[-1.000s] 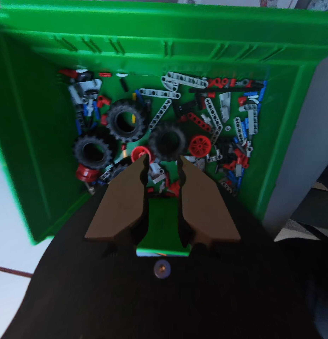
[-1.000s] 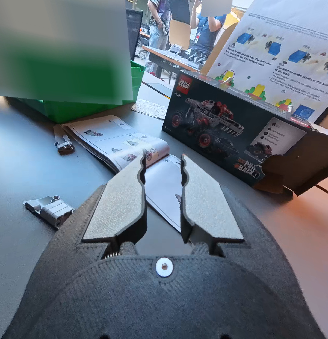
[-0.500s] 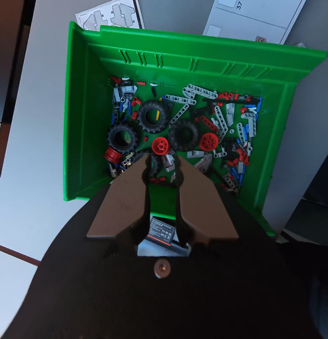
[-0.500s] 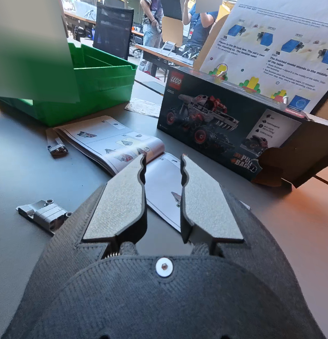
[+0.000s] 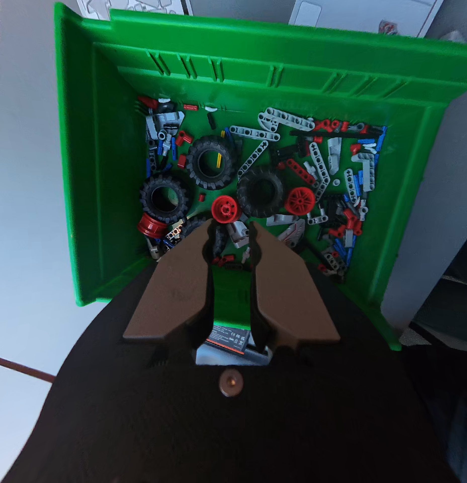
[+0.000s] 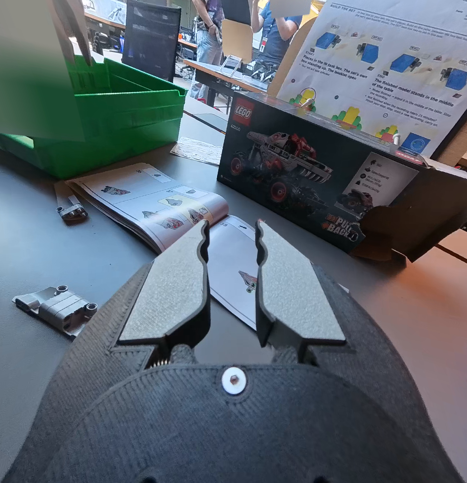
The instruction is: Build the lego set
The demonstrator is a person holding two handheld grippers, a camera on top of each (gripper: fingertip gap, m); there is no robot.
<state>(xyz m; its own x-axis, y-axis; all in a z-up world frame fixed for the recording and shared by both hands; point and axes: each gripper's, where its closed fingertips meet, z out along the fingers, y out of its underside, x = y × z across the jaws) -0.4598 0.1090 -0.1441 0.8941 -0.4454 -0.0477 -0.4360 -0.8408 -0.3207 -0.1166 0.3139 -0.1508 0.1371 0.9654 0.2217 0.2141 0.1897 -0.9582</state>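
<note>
Left claw [image 5: 231, 226] hovers empty, narrowly parted, above the green bin [image 5: 101, 183] of lego pieces [image 5: 255, 177] (nearest ones hidden). Right claw [image 6: 231, 226], likewise parted, overlooks bare tabletop [image 6: 39, 251]; booklet [image 6: 159, 198] at 12 o'clock.

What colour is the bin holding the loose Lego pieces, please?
Bright green bin; it shows best in the left wrist view.

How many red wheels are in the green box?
3: one red wheel just beyond the gripper, one to its right, a darker one at left. More may be hidden.
</note>
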